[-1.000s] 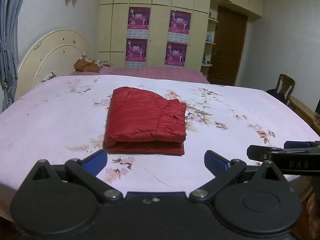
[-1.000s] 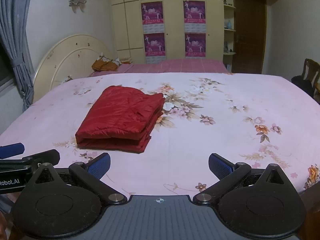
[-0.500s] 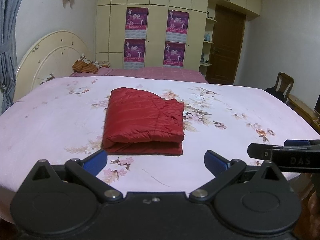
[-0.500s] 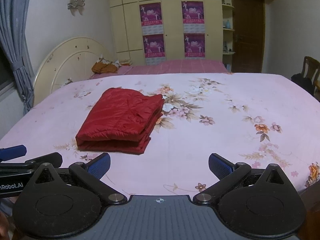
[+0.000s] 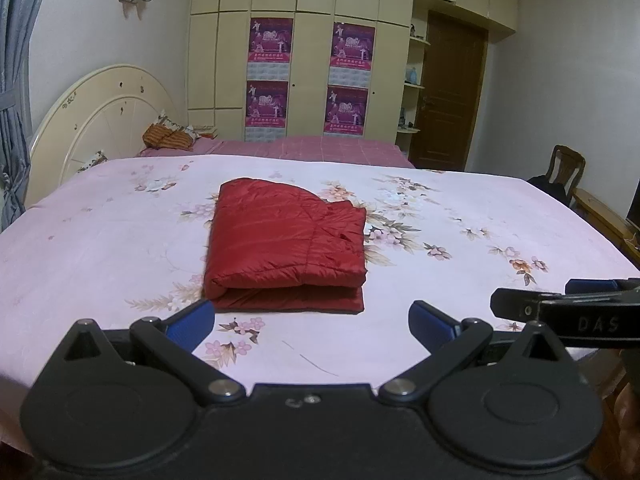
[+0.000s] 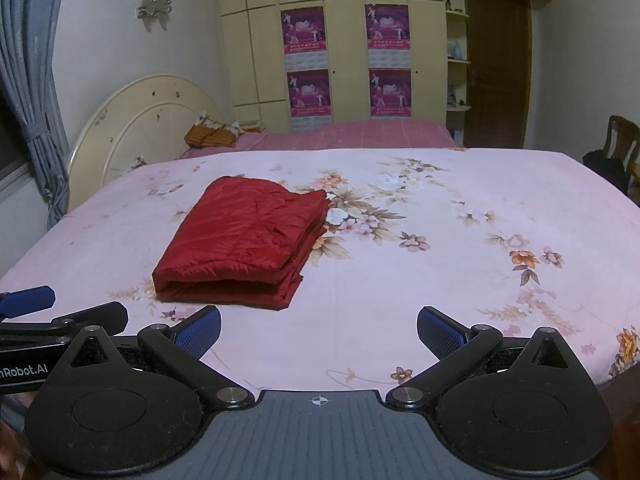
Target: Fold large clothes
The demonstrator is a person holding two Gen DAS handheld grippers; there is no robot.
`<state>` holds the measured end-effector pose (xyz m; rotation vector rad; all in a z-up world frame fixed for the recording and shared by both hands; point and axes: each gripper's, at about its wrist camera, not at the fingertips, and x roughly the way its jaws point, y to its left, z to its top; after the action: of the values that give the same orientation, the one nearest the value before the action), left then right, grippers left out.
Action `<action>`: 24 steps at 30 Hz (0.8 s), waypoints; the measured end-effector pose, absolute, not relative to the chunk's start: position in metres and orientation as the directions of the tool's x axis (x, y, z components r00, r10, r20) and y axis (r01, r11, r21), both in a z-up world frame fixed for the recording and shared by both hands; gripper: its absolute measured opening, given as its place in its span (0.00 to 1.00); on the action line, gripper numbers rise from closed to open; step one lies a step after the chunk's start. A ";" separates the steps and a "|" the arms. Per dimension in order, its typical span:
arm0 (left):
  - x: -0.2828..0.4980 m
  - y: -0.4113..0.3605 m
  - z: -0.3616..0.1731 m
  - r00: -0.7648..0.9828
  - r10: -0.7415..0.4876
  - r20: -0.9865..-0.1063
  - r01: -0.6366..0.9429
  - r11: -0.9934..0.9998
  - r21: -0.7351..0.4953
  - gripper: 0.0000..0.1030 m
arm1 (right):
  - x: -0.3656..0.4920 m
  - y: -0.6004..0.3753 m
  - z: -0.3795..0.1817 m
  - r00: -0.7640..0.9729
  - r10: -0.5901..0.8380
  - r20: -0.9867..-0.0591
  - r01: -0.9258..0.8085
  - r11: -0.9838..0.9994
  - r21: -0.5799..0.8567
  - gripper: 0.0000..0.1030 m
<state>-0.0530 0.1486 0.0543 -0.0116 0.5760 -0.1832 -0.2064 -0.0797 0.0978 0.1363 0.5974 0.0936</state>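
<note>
Garment: we are viewing a red quilted jacket (image 5: 286,242) lying folded into a thick, roughly rectangular bundle on the floral bedspread (image 5: 460,216), left of the bed's middle
Orientation: its long axis is running from the near edge of the bed toward the far side; the rounded fold is facing us, the layered open edges are lying along its right side, as the right wrist view (image 6: 244,240) is showing
Left gripper (image 5: 310,318): we are holding it above the near edge of the bed with its blue pads spread wide, gripping nothing, just short of the jacket's near fold
Right gripper (image 6: 318,326): we are holding it wide apart too, empty, to the right of the jacket's near corner and clear of it
Surroundings: a cream headboard (image 5: 96,120) is standing at the left, a grey curtain (image 6: 32,92) beside it, a cream wardrobe (image 5: 312,60) with purple posters (image 5: 270,42) behind, a brown door (image 5: 448,96) and a wooden chair (image 5: 566,168) at the right
Obstruction: we are seeing only bare bedspread between either gripper and the jacket
Change: against the earlier frames we are finding the jacket in the same folded state and place, and both grippers remaining wide apart; the views are shifting only slightly
</note>
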 end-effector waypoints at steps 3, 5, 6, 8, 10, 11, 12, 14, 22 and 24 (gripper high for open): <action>-0.053 0.149 0.054 0.823 -0.176 -0.540 0.170 0.984 -0.061 1.00 | -0.206 -0.079 0.098 0.823 0.127 -0.553 -0.049 0.987 0.153 1.00; -0.053 0.149 0.054 0.823 -0.178 -0.539 0.172 0.983 -0.062 1.00 | -0.206 -0.079 0.098 0.823 0.128 -0.553 -0.050 0.987 0.153 1.00; -0.053 0.149 0.054 0.824 -0.176 -0.539 0.170 0.984 -0.061 1.00 | -0.206 -0.078 0.097 0.823 0.129 -0.553 -0.052 0.987 0.153 1.00; -0.053 0.149 0.054 0.823 -0.176 -0.539 0.170 0.983 -0.061 1.00 | -0.205 -0.078 0.097 0.823 0.130 -0.554 -0.053 0.987 0.153 1.00; -0.053 0.149 0.054 0.824 -0.176 -0.538 0.170 0.984 -0.061 1.00 | -0.204 -0.078 0.097 0.822 0.130 -0.554 -0.053 0.987 0.154 1.00; -0.053 0.149 0.054 0.825 -0.175 -0.538 0.170 0.984 -0.060 1.00 | -0.204 -0.078 0.097 0.822 0.130 -0.554 -0.053 0.987 0.154 1.00; -0.053 0.149 0.054 0.824 -0.176 -0.539 0.171 0.983 -0.061 1.00 | -0.204 -0.078 0.097 0.823 0.131 -0.553 -0.053 0.987 0.155 1.00; -0.053 0.149 0.054 0.824 -0.176 -0.539 0.170 0.983 -0.061 1.00 | -0.204 -0.079 0.097 0.822 0.131 -0.554 -0.053 0.987 0.154 1.00; -0.053 0.150 0.055 0.825 -0.174 -0.537 0.167 0.984 -0.062 1.00 | -0.203 -0.079 0.097 0.821 0.131 -0.556 -0.054 0.987 0.153 1.00; -0.053 0.150 0.055 0.826 -0.175 -0.536 0.168 0.984 -0.063 1.00 | -0.203 -0.079 0.097 0.821 0.129 -0.556 -0.053 0.987 0.151 1.00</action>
<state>-0.0526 0.1504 0.0549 -0.0138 0.5706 -0.1820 -0.2027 -0.0788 0.0972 0.1311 0.6006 0.0975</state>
